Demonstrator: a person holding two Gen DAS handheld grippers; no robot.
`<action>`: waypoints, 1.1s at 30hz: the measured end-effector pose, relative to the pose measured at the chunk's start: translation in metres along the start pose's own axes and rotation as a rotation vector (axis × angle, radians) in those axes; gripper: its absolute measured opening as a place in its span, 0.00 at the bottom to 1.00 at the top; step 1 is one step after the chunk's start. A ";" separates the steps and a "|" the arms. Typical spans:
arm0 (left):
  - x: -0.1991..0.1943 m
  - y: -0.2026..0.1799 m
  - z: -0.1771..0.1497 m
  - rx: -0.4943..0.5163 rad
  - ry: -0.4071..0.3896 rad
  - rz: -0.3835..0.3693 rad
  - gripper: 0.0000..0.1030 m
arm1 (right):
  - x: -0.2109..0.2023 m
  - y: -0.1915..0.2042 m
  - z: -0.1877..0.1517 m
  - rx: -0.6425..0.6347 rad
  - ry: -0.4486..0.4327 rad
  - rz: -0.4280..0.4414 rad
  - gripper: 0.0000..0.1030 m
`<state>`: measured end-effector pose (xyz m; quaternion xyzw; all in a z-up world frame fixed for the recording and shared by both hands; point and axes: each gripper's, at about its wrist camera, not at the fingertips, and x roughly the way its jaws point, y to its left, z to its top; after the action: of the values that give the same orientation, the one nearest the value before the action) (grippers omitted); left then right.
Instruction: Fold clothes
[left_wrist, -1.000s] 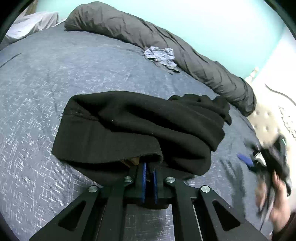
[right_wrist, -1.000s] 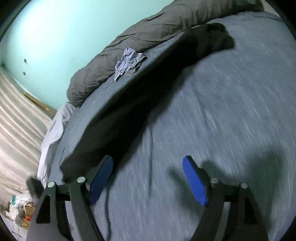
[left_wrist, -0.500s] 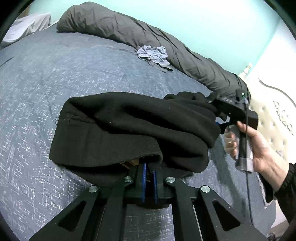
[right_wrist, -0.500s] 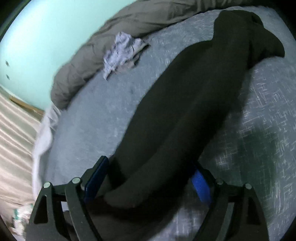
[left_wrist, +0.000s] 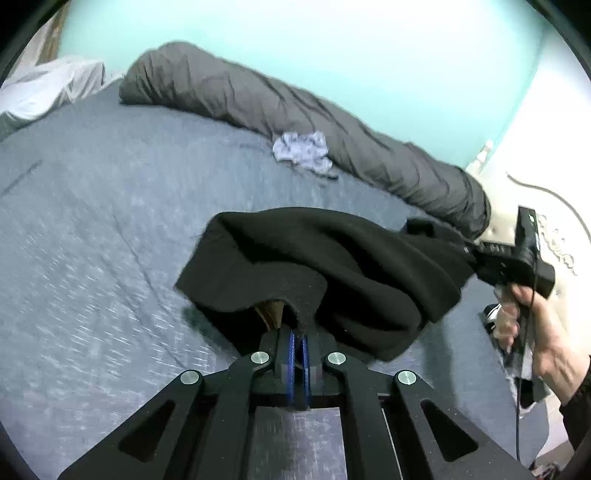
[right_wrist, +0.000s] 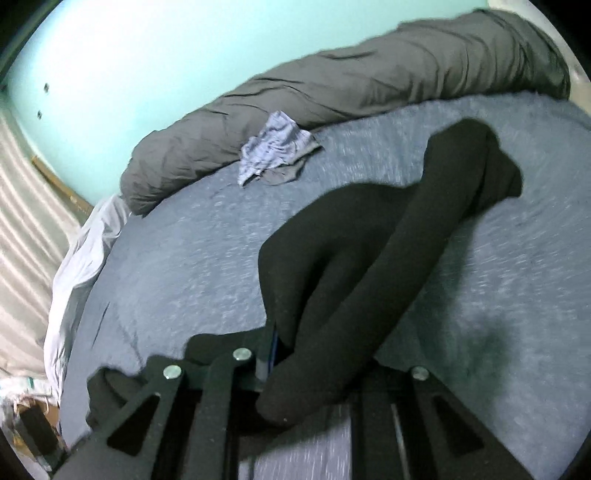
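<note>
Turquoise wall behind, and below it the blue-grey bedspread (left_wrist: 110, 221) fills both views, with a rolled grey duvet (left_wrist: 295, 122) along its far edge and a crumpled pale garment (left_wrist: 301, 151) just in front of that roll. Nearer than the duvet, the black garment (left_wrist: 332, 266) stretches between the two tools, its long axis running from one to the other, partly lifted off the spread. Left gripper (left_wrist: 297, 347) has its blue pads pressed together on the near hem. Right gripper (right_wrist: 273, 350) is closed on the opposite end, held by the right hand (left_wrist: 543, 332). Both arms sit equally at its ends. Blur softens the fabric's folds; the right tool's far finger is buried under cloth.
</note>
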<state>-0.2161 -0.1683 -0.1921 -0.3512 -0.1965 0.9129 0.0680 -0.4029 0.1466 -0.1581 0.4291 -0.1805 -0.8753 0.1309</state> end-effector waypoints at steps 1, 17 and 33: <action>-0.012 -0.002 0.003 0.002 -0.009 0.000 0.02 | -0.013 0.005 -0.001 -0.008 -0.001 -0.005 0.14; -0.192 -0.052 0.004 0.052 -0.108 -0.053 0.02 | -0.233 0.073 -0.043 -0.106 0.000 -0.054 0.12; -0.228 -0.013 -0.010 0.015 -0.104 0.044 0.02 | -0.254 0.075 -0.065 -0.042 0.154 -0.031 0.17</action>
<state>-0.0396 -0.2128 -0.0531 -0.3072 -0.1850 0.9326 0.0401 -0.1933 0.1637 0.0155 0.4951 -0.1448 -0.8451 0.1400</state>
